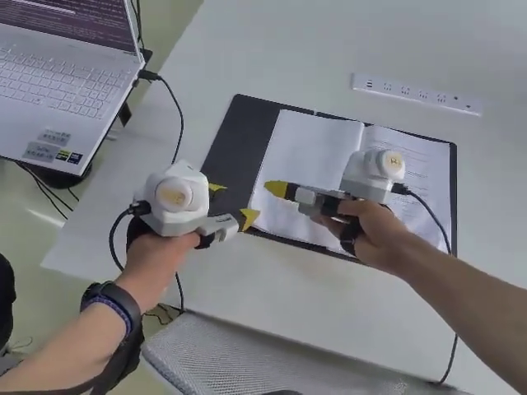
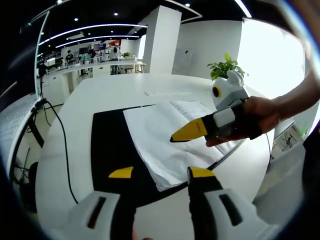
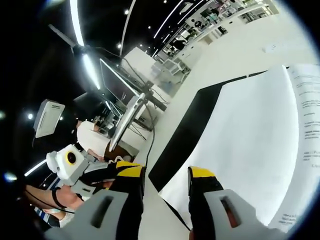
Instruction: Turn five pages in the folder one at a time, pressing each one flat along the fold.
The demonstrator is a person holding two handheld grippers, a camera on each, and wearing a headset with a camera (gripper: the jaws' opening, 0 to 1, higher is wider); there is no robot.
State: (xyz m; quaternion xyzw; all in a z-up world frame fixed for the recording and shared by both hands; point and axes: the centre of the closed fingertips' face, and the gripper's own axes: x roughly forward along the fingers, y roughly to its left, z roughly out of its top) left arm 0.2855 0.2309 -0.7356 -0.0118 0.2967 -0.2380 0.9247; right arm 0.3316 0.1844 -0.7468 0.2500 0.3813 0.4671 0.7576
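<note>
Left gripper (image 1: 231, 203) hovers with its jaws apart and nothing between them, over bare bench (image 1: 288, 49) just off the folder's (image 1: 243, 148) front left corner. The right gripper (image 1: 278, 190) points left, low over the front part of a blank page (image 1: 313, 156). In its own view the right gripper (image 3: 166, 172) also stands parted and empty, over that page's front edge.

The folder lies open near the bench's front edge. Its black left cover is bare at the outer side, the blank page lies left of the fold (image 1: 363, 140), and a printed page (image 1: 420, 164) lies to the right. From the left gripper view the blank page (image 2: 160, 135) looks slightly bowed rather than dead flat.

The step in hand is probably the pressing of a page already laid over. The next move would call for bringing the right gripper down onto the sheet beside the fold and running along it. After that comes pinching a single printed sheet at its free edge, where the risk is lifting two at once.

By count there are one folder, two pages showing, two grippers, one laptop (image 1: 58, 74) off the left edge and one power strip (image 1: 416, 93) toward the far edge.
</note>
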